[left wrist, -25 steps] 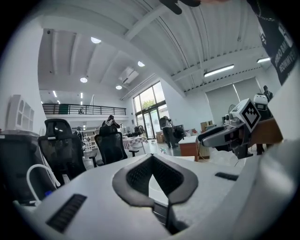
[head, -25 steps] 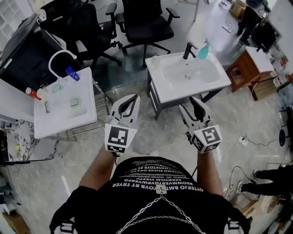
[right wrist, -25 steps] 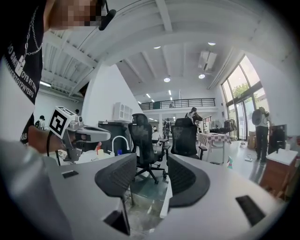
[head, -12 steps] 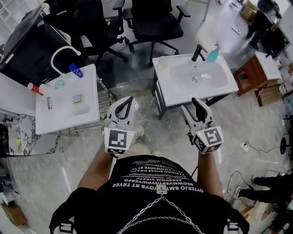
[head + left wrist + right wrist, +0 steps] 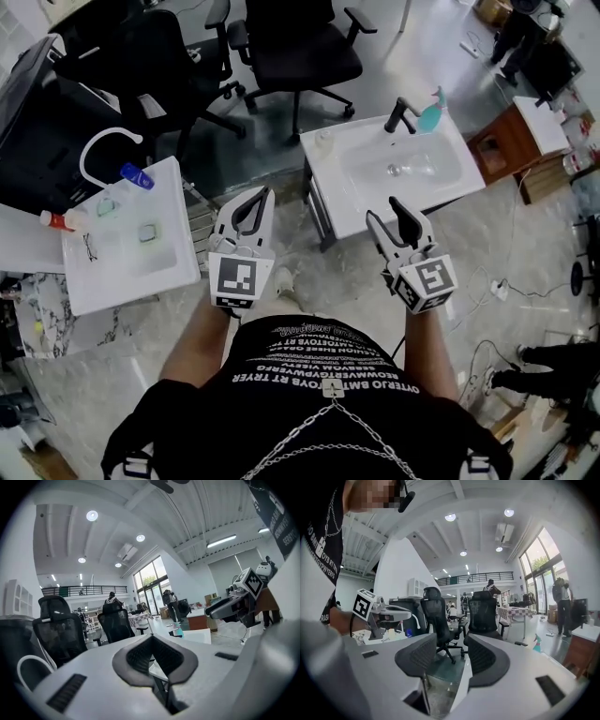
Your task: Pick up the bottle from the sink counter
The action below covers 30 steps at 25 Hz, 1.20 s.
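Two white sink counters stand on the floor ahead. The right sink counter [image 5: 375, 192] carries a black faucet [image 5: 401, 111] and a teal spray bottle [image 5: 431, 110] [image 5: 536, 644] at its far edge. The left sink counter [image 5: 169, 272] holds a blue bottle [image 5: 136, 175] by a white faucet [image 5: 108, 141] and a red-capped bottle [image 5: 54, 220]. My left gripper [image 5: 265, 193] [image 5: 151, 638] hangs in the air between the two counters, shut with nothing in it. Over the right counter's near edge my right gripper [image 5: 384, 211] [image 5: 451, 641] is open and holds nothing.
Black office chairs [image 5: 300, 42] [image 5: 155, 56] stand behind the sinks. A wooden cabinet [image 5: 511, 141] is right of the right counter, and a dark cabinet [image 5: 37, 103] sits at far left. Cables [image 5: 497, 286] lie on the floor at right. Someone's legs [image 5: 553, 367] show at lower right.
The head view has swung a little, so the left sink has slid toward the left edge. Both grippers keep the same pose and the same jaw state.
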Motion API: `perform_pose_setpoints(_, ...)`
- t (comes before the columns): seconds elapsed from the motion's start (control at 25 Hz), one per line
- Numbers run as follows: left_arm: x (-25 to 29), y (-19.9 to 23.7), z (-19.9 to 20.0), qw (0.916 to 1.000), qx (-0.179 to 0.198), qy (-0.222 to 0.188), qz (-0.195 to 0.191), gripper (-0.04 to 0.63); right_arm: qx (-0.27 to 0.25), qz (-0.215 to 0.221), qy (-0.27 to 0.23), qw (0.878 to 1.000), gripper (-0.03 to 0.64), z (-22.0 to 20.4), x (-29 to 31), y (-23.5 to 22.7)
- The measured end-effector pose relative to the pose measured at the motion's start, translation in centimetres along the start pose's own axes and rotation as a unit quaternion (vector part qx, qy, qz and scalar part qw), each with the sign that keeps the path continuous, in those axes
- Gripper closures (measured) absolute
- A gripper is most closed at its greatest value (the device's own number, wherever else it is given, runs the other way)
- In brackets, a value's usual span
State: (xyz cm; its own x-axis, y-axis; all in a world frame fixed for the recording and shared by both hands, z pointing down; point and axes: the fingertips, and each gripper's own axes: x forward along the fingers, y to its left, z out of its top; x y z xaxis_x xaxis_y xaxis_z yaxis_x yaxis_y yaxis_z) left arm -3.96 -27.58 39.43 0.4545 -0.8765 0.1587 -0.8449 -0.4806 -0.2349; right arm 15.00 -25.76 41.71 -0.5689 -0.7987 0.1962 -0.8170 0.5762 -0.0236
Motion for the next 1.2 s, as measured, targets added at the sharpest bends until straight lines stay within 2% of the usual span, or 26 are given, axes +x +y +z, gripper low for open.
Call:
perform_pose_setpoints(0.24,5.1,3.0,0.5,0.9995,0.0,-0.015,-0.028,0.589,-0.006,-0.029,0.003,1.0,0.426,1.3,4.0,-2.7)
perform_pose_setpoints(0.52,8.7,6.8,0.2,0.9979,-0.002,-0.027,-0.058,0.591,-0.01,-0.053,0.001,0.999,0.425,2.8,9.1,-3.3)
perform_pose_setpoints(0.68,10.1,8.5,-0.2,0.9969,0.012,-0.036,-0.068,0.591,0.002,-0.055,0.001,0.998,0.425,2.8,11.4,-3.2)
perform_pose_setpoints(0.8,10.6,9.4,-0.4,0.9968,-0.001,-0.04,-0.069,0.591,-0.004,-0.05,0.024,0.998,0.422,1.6,13.0,-3.1)
perform_pose_setpoints(0.92,11.3,10.0,-1.2,0.9974,-0.009,-0.025,-0.067,0.591,-0.01,-0.042,0.049,0.998,0.422,-0.2,15.2,-3.7)
perform_pose_setpoints(1.2,14.0,11.3,-2.1,0.9987,-0.014,-0.017,-0.045,0.59,-0.007,-0.008,0.105,0.994,0.41,-6.6,21.0,-7.1)
